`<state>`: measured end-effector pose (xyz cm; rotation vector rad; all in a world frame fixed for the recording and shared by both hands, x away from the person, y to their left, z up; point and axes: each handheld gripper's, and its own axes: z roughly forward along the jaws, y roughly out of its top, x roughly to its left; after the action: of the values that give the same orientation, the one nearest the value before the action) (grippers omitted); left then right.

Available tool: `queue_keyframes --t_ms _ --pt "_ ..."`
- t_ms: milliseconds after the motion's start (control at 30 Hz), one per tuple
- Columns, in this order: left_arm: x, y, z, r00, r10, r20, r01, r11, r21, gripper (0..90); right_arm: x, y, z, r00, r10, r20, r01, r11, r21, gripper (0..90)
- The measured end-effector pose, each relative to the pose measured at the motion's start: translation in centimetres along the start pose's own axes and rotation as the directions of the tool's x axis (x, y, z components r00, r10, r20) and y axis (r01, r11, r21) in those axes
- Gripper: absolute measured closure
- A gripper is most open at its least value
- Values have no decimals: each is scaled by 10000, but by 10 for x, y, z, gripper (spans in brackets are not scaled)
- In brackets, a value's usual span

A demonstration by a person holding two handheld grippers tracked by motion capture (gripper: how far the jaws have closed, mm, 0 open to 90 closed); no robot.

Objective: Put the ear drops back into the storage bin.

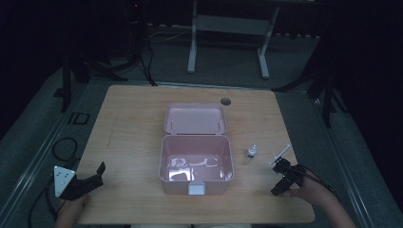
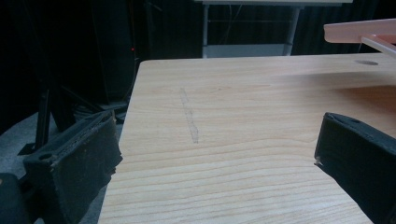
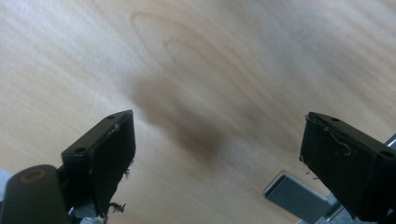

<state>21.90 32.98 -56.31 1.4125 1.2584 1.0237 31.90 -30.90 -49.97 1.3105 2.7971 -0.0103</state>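
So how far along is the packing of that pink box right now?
Done: the pink plastic box stands open, lid back, with some pale items inside. In hand: nothing; the left tool and right tool are both open and empty. Left, probably: the small dropper bottle and thin white syringe lie on the wooden table, right of the box.

Left hand-held gripper (image 1: 92,178) low at the near left corner of the counter (image 1: 138,118), gripped from below by a hand (image 1: 71,209), jaws spread wide and aimed forward and to the right, grey three-cornered plate (image 1: 62,179) on top. In the left gripper view, both black jaws far apart, nothing between them. Right hand-held gripper (image 1: 283,176) at the near right edge, held by a hand (image 1: 311,190) with forearm (image 1: 340,216) entering from below, tilted down toward the counter. In the right gripper view, jaws wide apart over bare wood.
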Motion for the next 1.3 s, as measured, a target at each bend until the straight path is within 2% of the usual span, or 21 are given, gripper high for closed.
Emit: queue_keyframes --t_ms 200,633,1000,1300 --pt "0 0 0 10000 -8 11 8 10000 9 4 -8 15 -7 9991 111 -405 -119 9998 -180 103" --pt "0 0 0 10000 3 37 -4 10000 30 4 -19 60 -14 9973 91 -735 -111 9996 -262 118" --pt "0 0 0 10000 27 64 -27 10000 30 4 -20 101 -13 9951 125 -984 -150 9996 -252 128" --pt "0 0 0 9999 55 87 -55 10000 25 4 -19 126 -8 9943 217 -1040 -237 9996 -178 138"
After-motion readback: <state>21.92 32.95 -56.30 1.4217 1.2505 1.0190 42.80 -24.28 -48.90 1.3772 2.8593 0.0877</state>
